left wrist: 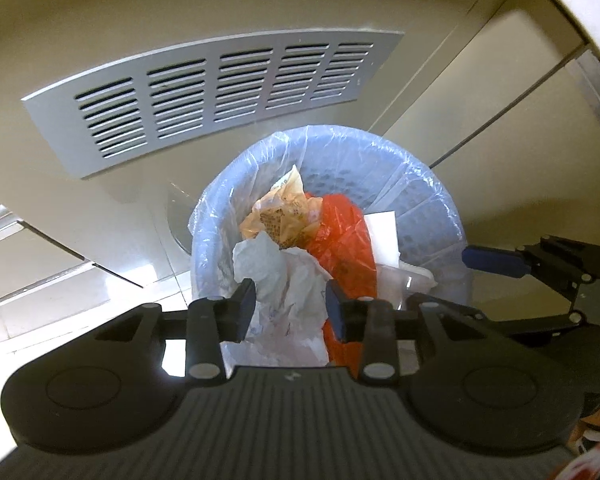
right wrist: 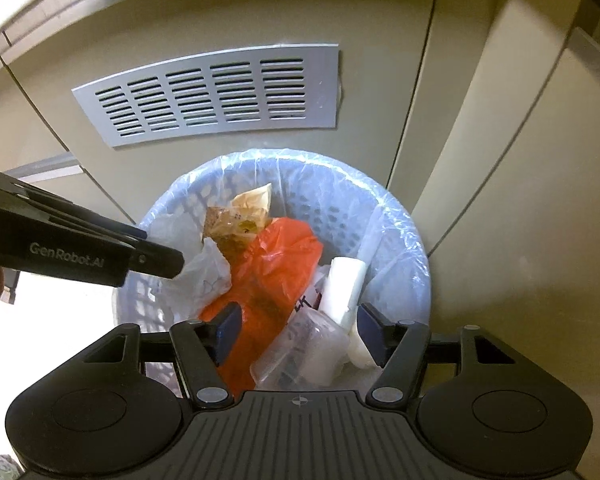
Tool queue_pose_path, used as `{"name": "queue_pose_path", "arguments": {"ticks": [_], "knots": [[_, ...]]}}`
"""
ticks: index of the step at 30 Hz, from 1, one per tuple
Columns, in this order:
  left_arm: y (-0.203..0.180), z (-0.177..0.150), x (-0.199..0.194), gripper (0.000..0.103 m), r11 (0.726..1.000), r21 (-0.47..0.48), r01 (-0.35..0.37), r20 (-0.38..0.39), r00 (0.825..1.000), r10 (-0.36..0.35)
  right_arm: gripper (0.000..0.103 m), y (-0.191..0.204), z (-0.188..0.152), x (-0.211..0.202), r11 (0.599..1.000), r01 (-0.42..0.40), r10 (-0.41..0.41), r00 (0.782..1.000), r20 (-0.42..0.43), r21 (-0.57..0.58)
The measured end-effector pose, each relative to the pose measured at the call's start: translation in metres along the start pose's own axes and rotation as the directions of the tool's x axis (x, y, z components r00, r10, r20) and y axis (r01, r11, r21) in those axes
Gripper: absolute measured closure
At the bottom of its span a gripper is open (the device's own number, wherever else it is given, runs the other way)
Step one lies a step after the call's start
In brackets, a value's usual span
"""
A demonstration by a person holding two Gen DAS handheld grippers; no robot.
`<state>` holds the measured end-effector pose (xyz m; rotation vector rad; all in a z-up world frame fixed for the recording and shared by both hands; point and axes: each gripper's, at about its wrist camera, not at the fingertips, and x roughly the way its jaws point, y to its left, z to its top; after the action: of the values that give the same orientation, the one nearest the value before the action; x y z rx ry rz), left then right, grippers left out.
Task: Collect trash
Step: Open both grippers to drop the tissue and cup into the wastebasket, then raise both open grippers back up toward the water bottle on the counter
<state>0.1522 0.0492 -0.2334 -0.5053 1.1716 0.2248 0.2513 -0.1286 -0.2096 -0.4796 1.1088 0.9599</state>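
Hovering over the lined bin (right wrist: 396, 216), both grippers are pointing steeply down into it. Left gripper (left wrist: 291, 309) is standing partly open w/ the white crumpled bag (left wrist: 278, 280) showing btwn its pads, not pinched. Right gripper (right wrist: 298, 330) is standing wider open, nothing gripped; clear bottle (right wrist: 304, 354) is lying directly below it, long axis running toward the white roll (right wrist: 346, 284). Orange bag (right wrist: 272, 276) is sitting mid-bin, btwn both grippers, seemingly nearer the right.
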Motion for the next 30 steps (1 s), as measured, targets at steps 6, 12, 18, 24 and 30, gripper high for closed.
{"name": "queue_pose_path", "arguments": {"ticks": [6, 12, 18, 24, 30], "knots": [[-0.001, -0.006, -0.021, 0.068, 1.000, -0.016, -0.003, 0.010, 1.000, 0.003, 0.039, 0.000, -0.001, -0.019, 1.000, 0.006, -0.006, 1.000, 0.001, 0.012], [-0.007, -0.007, -0.042, 0.067, 0.999, -0.028, -0.017, 0.020, 1.000, 0.017, 0.039, 0.001, 0.000, -0.042, 1.000, 0.003, -0.003, 1.000, 0.005, 0.030], [-0.016, -0.007, -0.066, 0.059, 0.999, -0.006, -0.043, 0.040, 0.998, 0.043, 0.038, 0.004, 0.003, -0.060, 1.000, -0.007, 0.007, 1.000, 0.002, 0.030], [-0.021, -0.008, -0.087, 0.050, 0.999, 0.011, -0.048, 0.067, 0.997, 0.047, 0.036, 0.004, 0.007, -0.073, 0.998, -0.016, 0.016, 1.000, -0.008, 0.053], [-0.026, -0.005, -0.105, 0.038, 0.999, 0.028, -0.044, 0.099, 0.994, 0.041, 0.033, 0.006, 0.012, -0.087, 0.998, -0.016, 0.016, 1.000, 0.010, 0.063]]}}
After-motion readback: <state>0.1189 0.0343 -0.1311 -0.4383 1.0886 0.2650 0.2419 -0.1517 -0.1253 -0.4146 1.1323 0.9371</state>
